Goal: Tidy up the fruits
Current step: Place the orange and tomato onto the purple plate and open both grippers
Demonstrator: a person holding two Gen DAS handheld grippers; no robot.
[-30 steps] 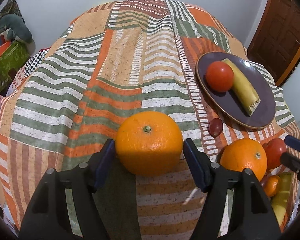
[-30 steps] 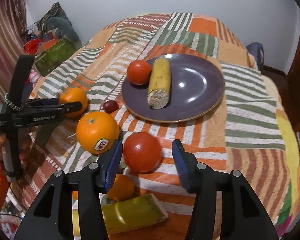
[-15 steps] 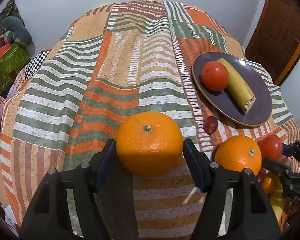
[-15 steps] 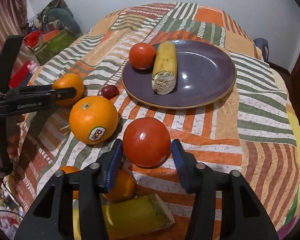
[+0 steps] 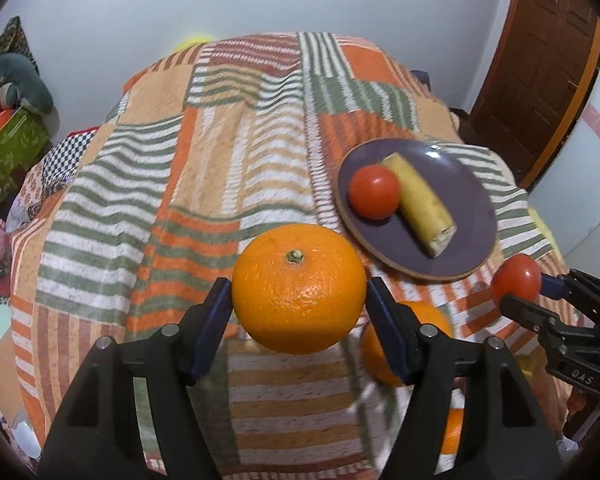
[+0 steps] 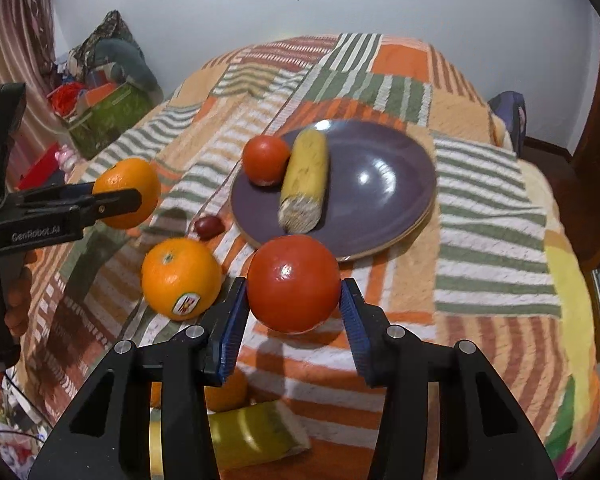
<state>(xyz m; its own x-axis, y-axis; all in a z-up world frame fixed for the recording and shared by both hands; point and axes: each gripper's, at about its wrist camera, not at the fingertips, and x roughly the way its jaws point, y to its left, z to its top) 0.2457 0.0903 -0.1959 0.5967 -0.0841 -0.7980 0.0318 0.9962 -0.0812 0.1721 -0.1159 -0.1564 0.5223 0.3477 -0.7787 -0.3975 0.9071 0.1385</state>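
My left gripper (image 5: pixel 298 308) is shut on a large orange (image 5: pixel 298 288) and holds it above the striped quilt; it also shows in the right wrist view (image 6: pixel 125 193). My right gripper (image 6: pixel 293 304) is shut on a red tomato (image 6: pixel 293 283), lifted off the quilt; it shows in the left wrist view too (image 5: pixel 516 278). A purple plate (image 6: pixel 380 188) holds a second tomato (image 6: pixel 266 160) and a banana piece (image 6: pixel 304 180). A second orange with a sticker (image 6: pixel 181 279) lies on the quilt beside my right gripper.
A small dark red fruit (image 6: pixel 208 227) lies left of the plate. A small orange (image 6: pixel 225 394) and a yellow-green banana piece (image 6: pixel 255 434) lie under my right gripper. Clutter and boxes (image 6: pixel 99 108) stand left of the bed. A wooden door (image 5: pixel 540 72) is at the right.
Both grippers have risen from the quilt, the left carrying the orange and the right carrying the tomato. The right jaws closed onto the tomato.
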